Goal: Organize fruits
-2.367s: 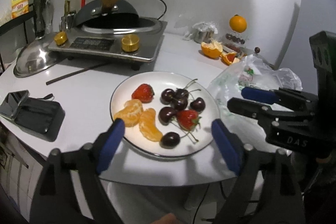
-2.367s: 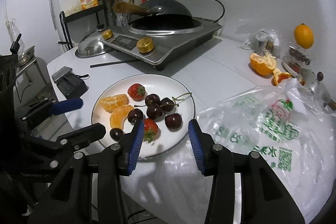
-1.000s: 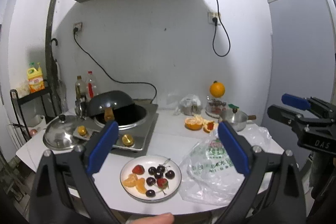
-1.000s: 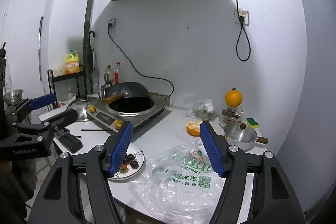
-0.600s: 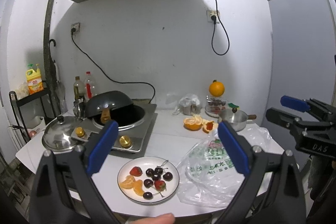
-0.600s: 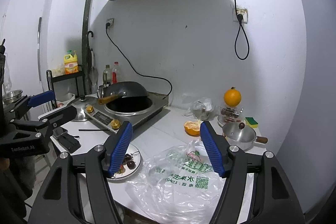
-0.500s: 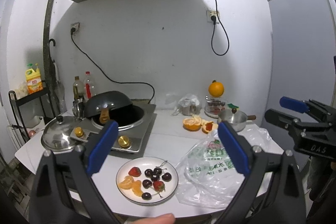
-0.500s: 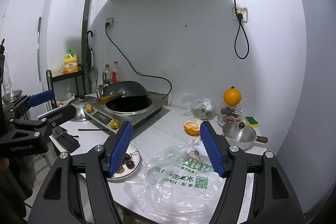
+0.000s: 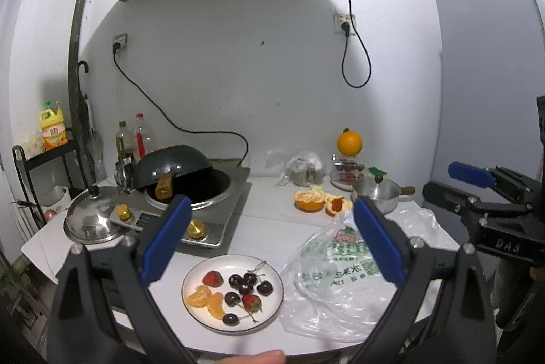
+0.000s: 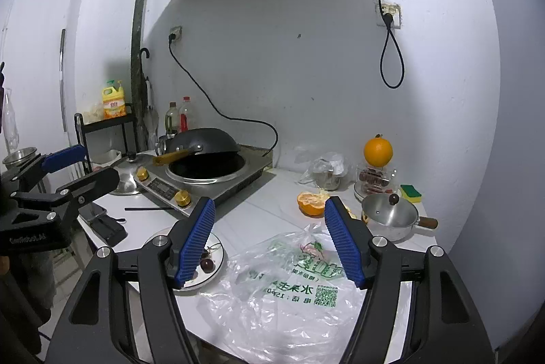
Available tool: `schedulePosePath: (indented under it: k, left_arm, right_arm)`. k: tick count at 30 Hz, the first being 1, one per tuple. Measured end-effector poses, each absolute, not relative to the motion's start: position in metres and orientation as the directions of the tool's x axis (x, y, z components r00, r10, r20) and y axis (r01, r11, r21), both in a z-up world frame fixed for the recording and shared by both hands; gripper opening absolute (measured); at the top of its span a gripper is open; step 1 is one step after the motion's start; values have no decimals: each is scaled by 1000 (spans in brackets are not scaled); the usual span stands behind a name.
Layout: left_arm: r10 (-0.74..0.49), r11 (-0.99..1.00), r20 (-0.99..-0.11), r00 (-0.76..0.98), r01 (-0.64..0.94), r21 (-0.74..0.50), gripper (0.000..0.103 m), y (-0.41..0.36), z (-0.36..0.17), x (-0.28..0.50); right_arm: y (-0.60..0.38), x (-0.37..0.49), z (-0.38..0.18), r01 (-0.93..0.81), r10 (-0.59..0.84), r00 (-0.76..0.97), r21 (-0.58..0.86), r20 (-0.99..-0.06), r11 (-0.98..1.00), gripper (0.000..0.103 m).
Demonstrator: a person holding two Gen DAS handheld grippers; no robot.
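pulled well back from plate (image 9: 190, 278) since a moment ago. left hand-held gripper (image 9: 269, 241) and right hand-held gripper (image 10: 269, 241) both agape, empty. fruits (image 9: 235, 292) grouped on plate, on desk (image 9: 272, 227) beside plastic bag (image 9: 340, 289). sorting likely finished.

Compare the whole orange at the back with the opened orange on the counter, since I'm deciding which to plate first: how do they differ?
The whole orange is unpeeled, smooth and round; the opened orange has its peel torn back, ragged. The whole orange sits raised on a clear container; the opened orange lies directly on the counter. Both are bright orange and off the plate.
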State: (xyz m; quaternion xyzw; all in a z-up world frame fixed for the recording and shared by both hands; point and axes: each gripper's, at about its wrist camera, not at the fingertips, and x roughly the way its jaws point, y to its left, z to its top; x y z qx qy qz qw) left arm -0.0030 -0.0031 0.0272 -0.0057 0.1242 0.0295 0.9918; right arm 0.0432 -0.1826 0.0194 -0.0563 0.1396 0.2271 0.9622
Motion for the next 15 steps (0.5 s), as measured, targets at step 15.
schedulePosePath:
  k: [15]
  left_arm:
    - [66,998,-254,965,-68,-2,97,-12,25,5]
  right_arm:
    - [-187,48,15,-462,430,852,-41,-298,886,70]
